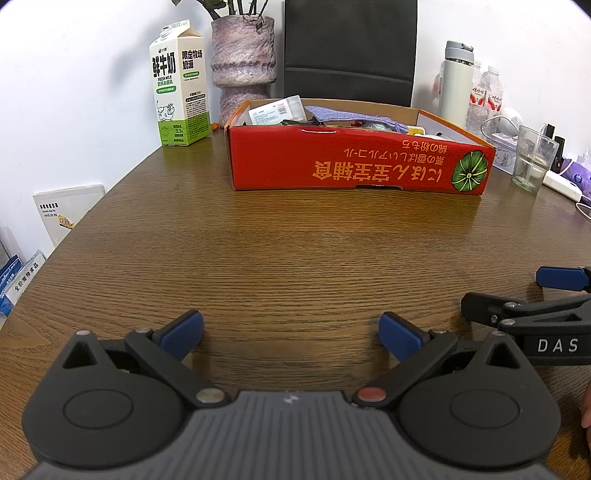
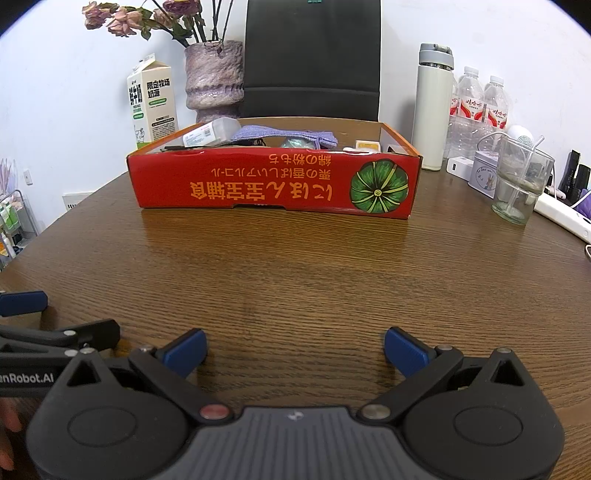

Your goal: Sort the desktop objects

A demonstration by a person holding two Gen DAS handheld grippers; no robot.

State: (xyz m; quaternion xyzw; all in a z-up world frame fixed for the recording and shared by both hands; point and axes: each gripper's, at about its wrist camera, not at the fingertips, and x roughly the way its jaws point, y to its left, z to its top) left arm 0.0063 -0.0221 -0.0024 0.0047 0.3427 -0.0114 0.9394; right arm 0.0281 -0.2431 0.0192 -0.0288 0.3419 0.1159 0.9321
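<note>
Both grippers hover low over the bare wooden table (image 1: 295, 258), jaws spread wide and holding nothing.

Left gripper (image 1: 291, 334) fills the bottom of its view, with the right gripper (image 2: 295, 350) poking in at the lower right edge; the right view shows the left one at its lower left. Well beyond both sets of jaws, in the upper middle of each frame, sits the red box (image 1: 354, 162), already holding a purple cloth (image 2: 284, 134), a white packet (image 2: 210, 134) and smaller items too hidden to name. Only the right view shows the wilted flowers (image 2: 147, 16) above the vase (image 2: 214, 77) and, at the right edge, dark items that may be small bottles. Only the left view shows papers (image 1: 62, 214) leaning at the left edge. Milk carton (image 1: 179, 85), flask (image 2: 434, 107) and glass (image 2: 521, 181) flank the box.
</note>
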